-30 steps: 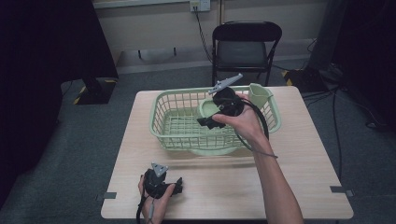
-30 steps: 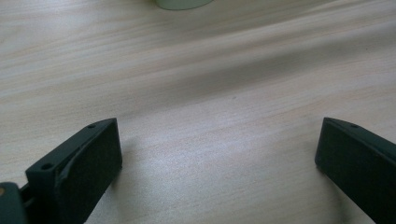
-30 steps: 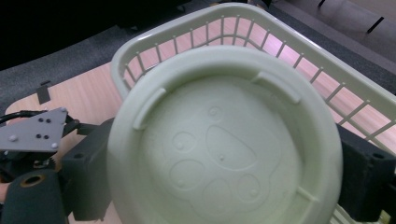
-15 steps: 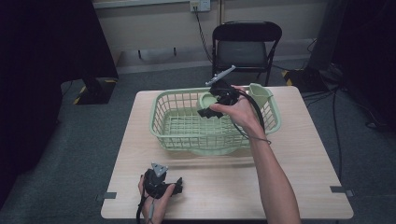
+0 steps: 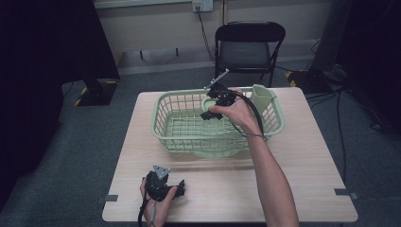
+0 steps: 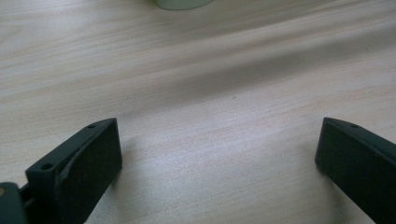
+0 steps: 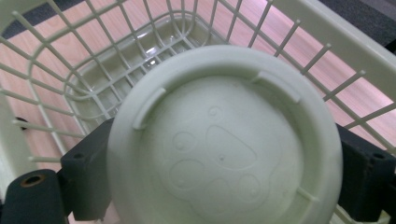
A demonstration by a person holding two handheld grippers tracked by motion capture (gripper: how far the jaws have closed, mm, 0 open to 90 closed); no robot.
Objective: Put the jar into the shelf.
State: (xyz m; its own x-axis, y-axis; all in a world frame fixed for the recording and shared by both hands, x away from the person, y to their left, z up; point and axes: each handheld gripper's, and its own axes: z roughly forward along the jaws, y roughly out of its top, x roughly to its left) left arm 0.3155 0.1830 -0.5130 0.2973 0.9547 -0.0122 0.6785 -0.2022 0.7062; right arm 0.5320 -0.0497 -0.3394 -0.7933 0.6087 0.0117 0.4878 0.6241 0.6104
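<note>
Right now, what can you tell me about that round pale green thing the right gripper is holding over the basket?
It is a cup, pale green and matte, like moulded plastic. The right gripper view faces its round underside: a raised ring around the edge, short ribs along that ring, and a paw-print shape pressed into the middle. The right gripper clamps it from both sides, its black jaws touching the wall left and right. It hangs tilted inside the green wire-pattern basket, above the floor, near the far side.

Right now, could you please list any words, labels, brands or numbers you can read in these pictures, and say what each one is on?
No readable text.
The round pale green cup held over the green basket by the right gripper bears an embossed paw-print shape, with no letters or numbers.
</note>
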